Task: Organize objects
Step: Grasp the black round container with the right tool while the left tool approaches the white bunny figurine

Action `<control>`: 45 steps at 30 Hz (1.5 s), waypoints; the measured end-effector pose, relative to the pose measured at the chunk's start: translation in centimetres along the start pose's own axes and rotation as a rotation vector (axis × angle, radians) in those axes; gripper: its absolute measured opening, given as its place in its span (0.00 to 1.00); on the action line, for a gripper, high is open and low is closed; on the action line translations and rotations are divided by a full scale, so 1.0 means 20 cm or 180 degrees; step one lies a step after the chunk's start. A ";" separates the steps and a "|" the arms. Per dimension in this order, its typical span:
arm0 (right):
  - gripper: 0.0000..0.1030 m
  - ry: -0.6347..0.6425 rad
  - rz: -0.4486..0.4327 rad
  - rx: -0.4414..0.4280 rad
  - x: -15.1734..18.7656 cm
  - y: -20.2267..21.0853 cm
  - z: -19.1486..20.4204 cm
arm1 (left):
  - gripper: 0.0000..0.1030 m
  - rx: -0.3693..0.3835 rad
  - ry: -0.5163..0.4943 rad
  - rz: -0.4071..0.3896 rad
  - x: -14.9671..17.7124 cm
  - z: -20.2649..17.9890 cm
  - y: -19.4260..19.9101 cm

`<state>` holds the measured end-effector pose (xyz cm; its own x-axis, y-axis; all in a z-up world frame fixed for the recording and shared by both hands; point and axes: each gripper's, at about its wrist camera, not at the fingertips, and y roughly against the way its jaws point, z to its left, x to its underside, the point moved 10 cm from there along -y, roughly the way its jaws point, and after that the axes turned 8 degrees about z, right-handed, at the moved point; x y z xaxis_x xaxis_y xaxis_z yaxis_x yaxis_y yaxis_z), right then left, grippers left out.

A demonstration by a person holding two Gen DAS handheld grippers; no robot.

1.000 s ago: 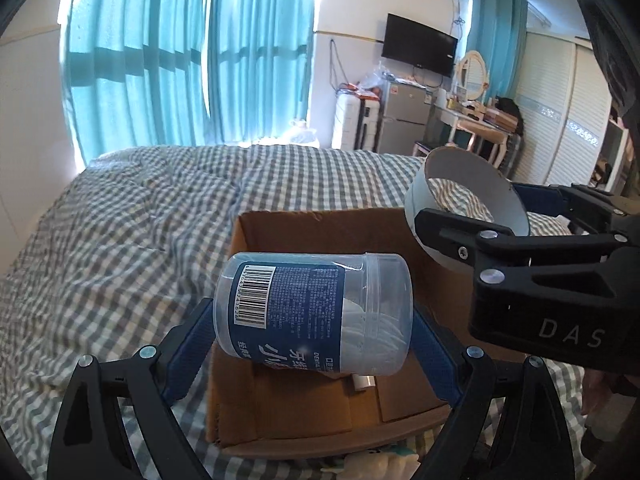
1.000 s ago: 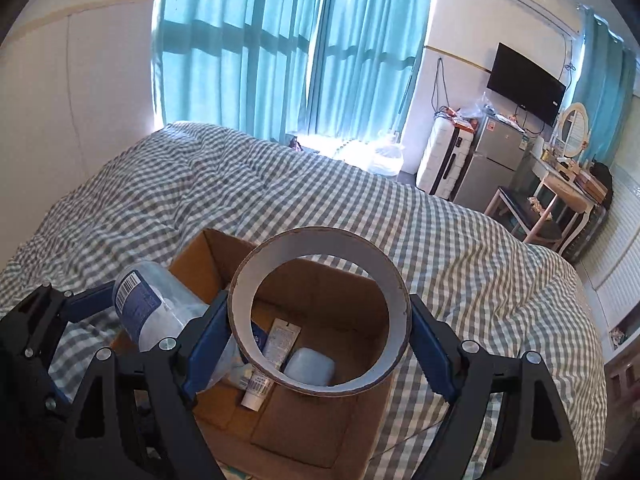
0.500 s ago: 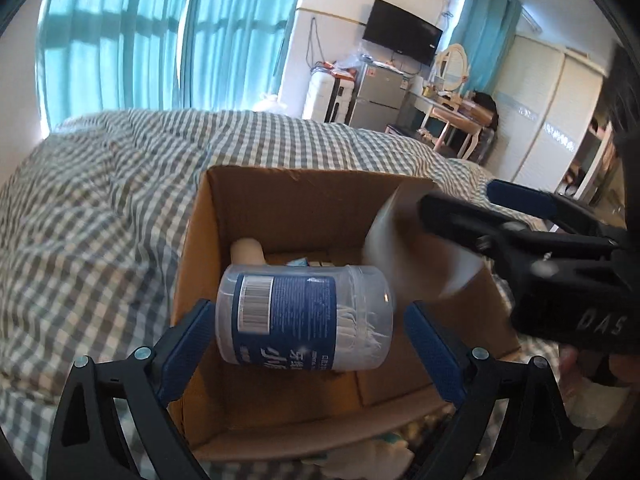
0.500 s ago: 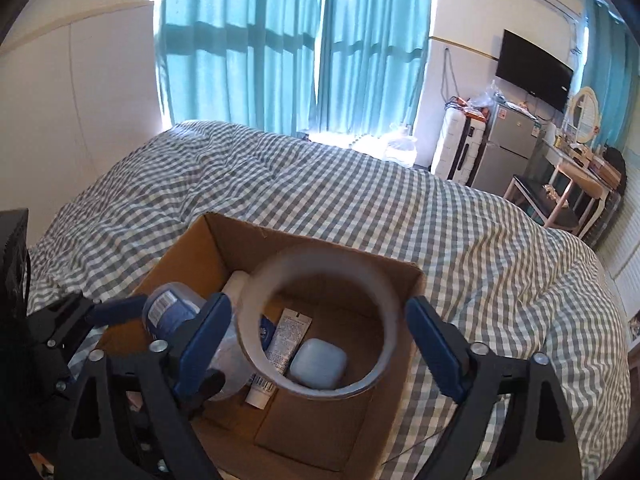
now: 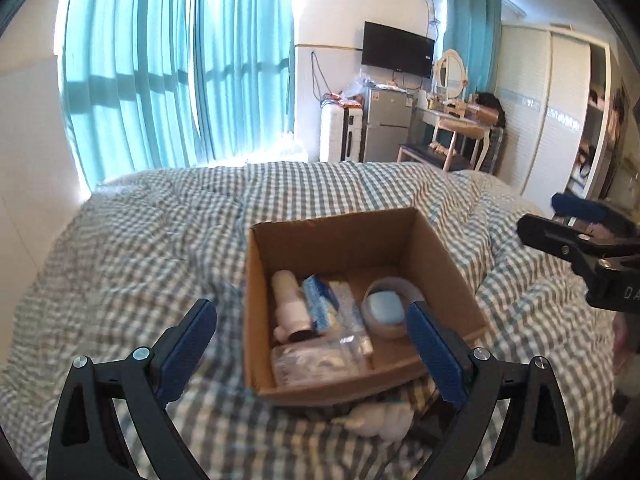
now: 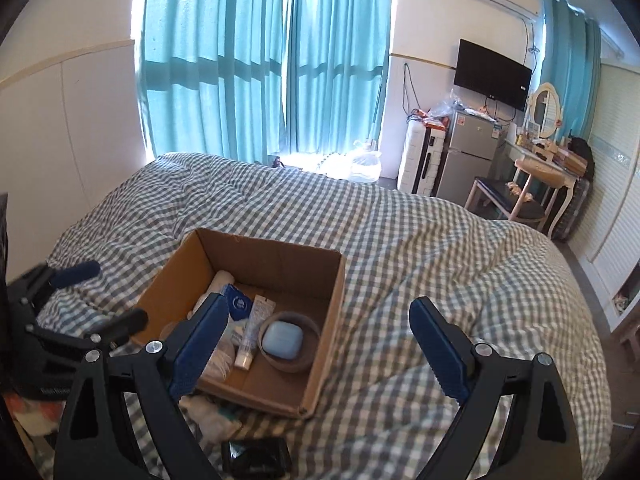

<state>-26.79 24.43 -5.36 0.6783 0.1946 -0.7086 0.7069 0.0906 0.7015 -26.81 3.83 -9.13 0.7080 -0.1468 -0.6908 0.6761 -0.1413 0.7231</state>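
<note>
I see a brown cardboard box [image 6: 256, 264] on a grey-and-white checked bedspread [image 6: 420, 248]. Inside lie a pale blue case [image 6: 282, 340] within a beige tape ring [image 6: 308, 356] and a white tube [image 6: 254, 332]. The curtains [image 6: 260, 60] are turquoise; my fingers [image 6: 438, 346] have blue pads on black frames.

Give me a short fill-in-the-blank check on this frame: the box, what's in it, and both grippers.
1. The cardboard box sits on a checked ____.
2. The pale blue case lies inside the tape ____.
3. The jaws of the left gripper and the right gripper are both ____.
4. The clear jar now lies in the ____.

Missing words: bed; roll; open; box
</note>
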 end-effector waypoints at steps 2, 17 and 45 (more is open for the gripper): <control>0.90 0.0051 0.0004 0.0008 0.05 0.05 0.02 | 0.96 -0.0099 -0.0017 0.0069 0.05 0.00 0.04; 0.90 0.0178 0.0826 -0.0364 0.62 -0.31 0.24 | 0.96 -0.0215 0.0368 0.0788 0.51 0.09 -0.21; 0.77 0.0701 0.1556 -0.0210 0.96 -0.55 0.36 | 0.96 -0.0331 0.0278 0.0912 0.68 0.08 -0.33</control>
<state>-20.12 20.23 -27.35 0.8619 0.4290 -0.2704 0.3003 -0.0022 0.9538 -21.96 1.22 -23.32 0.8844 -0.0810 -0.4596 0.4607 -0.0049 0.8875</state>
